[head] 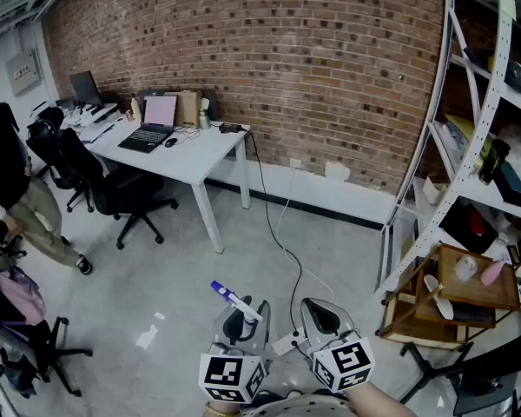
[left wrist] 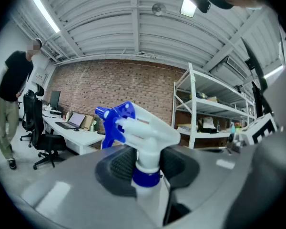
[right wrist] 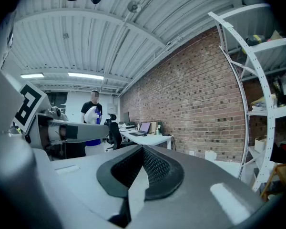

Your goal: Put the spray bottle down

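- Brick-walled room, grey floor (head: 156, 259): the spray bottle (head: 234, 300) is held upright, well short of the white desk (head: 191, 159), nozzle turned deskward.
- Its neck is clamped by the left gripper (head: 241, 320); the right gripper (head: 323, 314), farther from the desk, is closed and empty.

White desk (head: 200, 159) bearing open laptop (head: 152, 129), black cable (head: 286, 252) trailing across grey floor (head: 174, 268)

You've got an evenly bright room: the brick wall (head: 269, 50) reads crisp in your head view, while the shelf posts (head: 469, 129) right of it bow hard. Strip lights (left wrist: 45, 13) above that wall blow out white in the left gripper view. The spray bottle (left wrist: 136, 132) is soft up close, the corners black. Pale glare sits on the floor (head: 148, 337) below the wall.
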